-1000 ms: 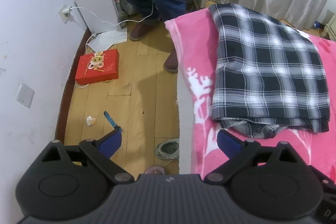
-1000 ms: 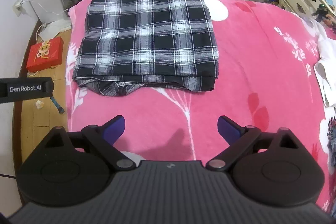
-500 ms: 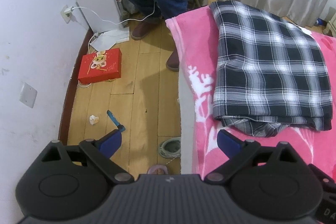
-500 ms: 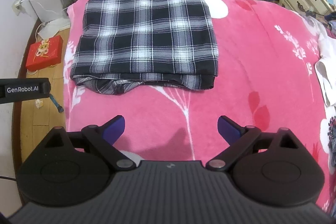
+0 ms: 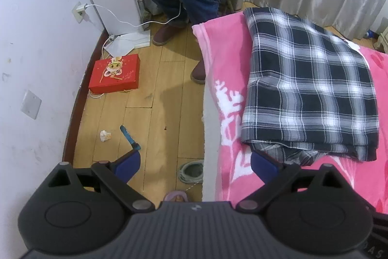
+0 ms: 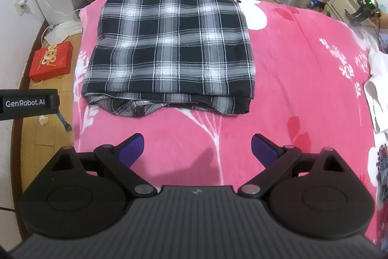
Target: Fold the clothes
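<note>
Folded plaid garment [image 6: 172, 45], bare pink blanket [image 6: 303, 79] alongside

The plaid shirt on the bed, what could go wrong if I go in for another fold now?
1. The plaid shirt lies near the pink blanket's left edge; a tug that way might drag it toward the floor.
2. Loose layers stick out under its near edge, so one claw may pinch only some and skew the fold.

Even soft light, sharp centre, fisheye-bent edges.
</note>
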Tool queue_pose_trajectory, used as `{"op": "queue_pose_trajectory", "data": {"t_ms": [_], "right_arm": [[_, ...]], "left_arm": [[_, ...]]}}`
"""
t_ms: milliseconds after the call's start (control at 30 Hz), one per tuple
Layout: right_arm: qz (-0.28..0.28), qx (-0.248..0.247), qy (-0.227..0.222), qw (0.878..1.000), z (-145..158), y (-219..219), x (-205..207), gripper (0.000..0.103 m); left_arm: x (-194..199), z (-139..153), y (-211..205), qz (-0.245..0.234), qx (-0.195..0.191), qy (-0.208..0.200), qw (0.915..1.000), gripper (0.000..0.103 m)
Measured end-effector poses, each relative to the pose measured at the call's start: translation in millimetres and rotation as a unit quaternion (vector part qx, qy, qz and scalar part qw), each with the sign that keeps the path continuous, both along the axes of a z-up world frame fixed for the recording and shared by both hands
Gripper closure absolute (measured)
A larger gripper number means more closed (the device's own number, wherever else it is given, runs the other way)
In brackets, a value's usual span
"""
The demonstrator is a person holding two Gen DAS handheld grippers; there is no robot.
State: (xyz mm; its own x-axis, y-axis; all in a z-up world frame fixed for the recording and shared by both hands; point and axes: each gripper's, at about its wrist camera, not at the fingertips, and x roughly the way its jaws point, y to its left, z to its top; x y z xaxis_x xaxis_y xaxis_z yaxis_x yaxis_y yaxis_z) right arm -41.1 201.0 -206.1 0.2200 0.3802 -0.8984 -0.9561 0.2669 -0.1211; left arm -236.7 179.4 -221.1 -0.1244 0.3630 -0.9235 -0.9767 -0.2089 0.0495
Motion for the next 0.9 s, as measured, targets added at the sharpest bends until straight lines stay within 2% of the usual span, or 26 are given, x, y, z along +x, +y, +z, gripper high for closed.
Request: {"op": "queue_pose_trajectory", "data": {"t_ms": [900], "right_arm": [[0.011,0.003,-0.005,1.0,2.7,6.4,-6.3,0.008]], "left_arm": [[-2.0,-1.5,1.3,0.008,-0.004,-0.002,1.0,0.005]]}}
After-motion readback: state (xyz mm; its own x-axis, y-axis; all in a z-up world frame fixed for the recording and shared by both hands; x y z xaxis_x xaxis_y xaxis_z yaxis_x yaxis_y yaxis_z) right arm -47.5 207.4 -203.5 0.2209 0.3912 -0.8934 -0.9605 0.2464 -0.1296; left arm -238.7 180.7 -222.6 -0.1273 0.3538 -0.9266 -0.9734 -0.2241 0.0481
